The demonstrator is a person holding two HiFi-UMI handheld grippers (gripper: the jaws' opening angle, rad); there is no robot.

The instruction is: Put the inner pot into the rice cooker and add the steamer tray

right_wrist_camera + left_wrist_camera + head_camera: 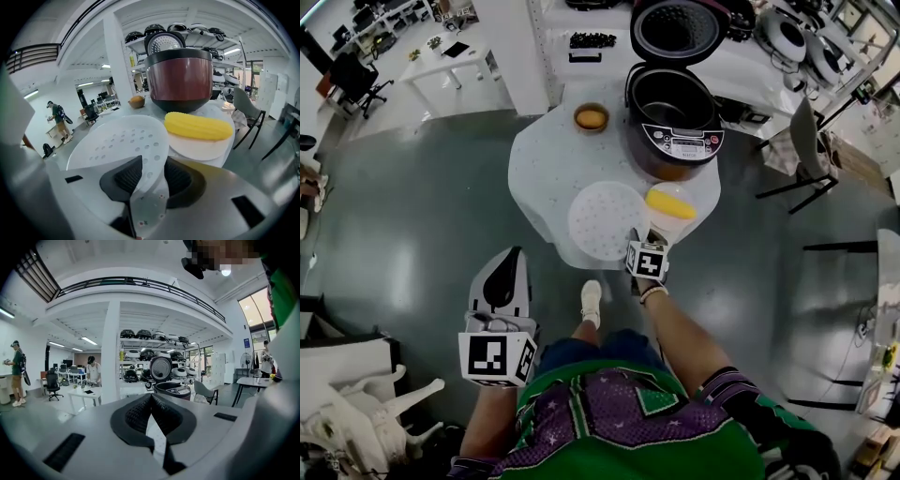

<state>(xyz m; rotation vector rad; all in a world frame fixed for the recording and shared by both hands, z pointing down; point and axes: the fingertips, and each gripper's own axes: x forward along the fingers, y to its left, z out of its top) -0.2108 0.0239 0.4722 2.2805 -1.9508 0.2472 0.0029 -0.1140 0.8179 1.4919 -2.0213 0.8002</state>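
Seemingly unclamped, right gripper [149,174] straddles steamer tray [115,140] rim; left gripper [151,401] pressed together.

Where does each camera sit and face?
Head view: on the head, looking steeply down at table, rice cooker, steamer tray; arms, left tongs, right tongs show.
Left gripper view: on the left tongs, facing the rice cooker; its shut jaws show.
Right gripper view: on the right tongs, facing steamer tray, corn, rice cooker; jaws around the tray's rim.
All share the rice cooker.
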